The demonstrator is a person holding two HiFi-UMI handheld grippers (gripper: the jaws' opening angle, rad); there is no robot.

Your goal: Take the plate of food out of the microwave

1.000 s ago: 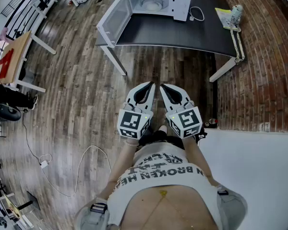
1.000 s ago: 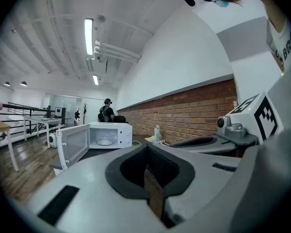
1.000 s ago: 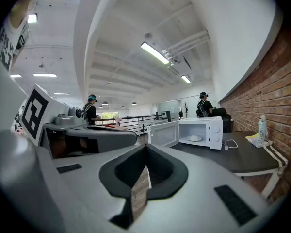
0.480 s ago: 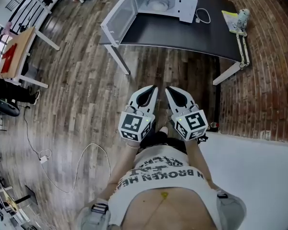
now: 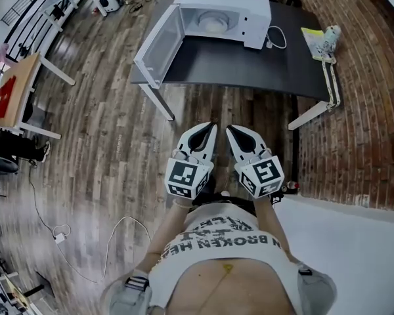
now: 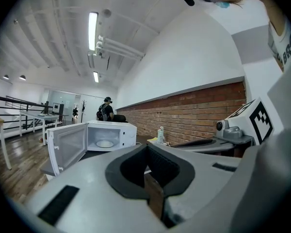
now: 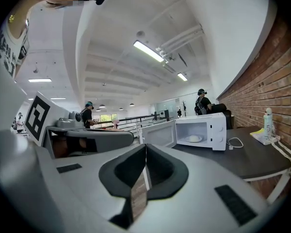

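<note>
The person stands on the wood floor (image 5: 105,123), a little way back from the near edge of a black table (image 5: 249,61). Each hand holds a gripper close to the body, and the two sit side by side, both pointing at the table.

The left gripper (image 5: 210,129) is closed. Its two jaws press together and there is nothing between them. The right gripper (image 5: 230,130) is closed too, and it holds nothing. Neither one touches the table or anything on it.

A white microwave (image 5: 220,12) stands at the far edge of the table, near the far left corner. Its door (image 5: 156,44) is wide open and swings out along the left edge of the table. The plate of food (image 5: 212,23) is inside the microwave, in the middle of its floor. It looks round and white. The food on it is too small to make out.

A white cord (image 5: 277,38) lies on the table just beside the right side of the microwave. A small bottle (image 5: 327,35) stands at the far right corner of the table, on a yellow sheet (image 5: 310,37). The near half of the table is bare.

A red brick wall (image 5: 361,110) runs along the right end of the table. In the gripper views, a person in dark clothes (image 6: 106,110) is seen far back, behind the microwave.
</note>
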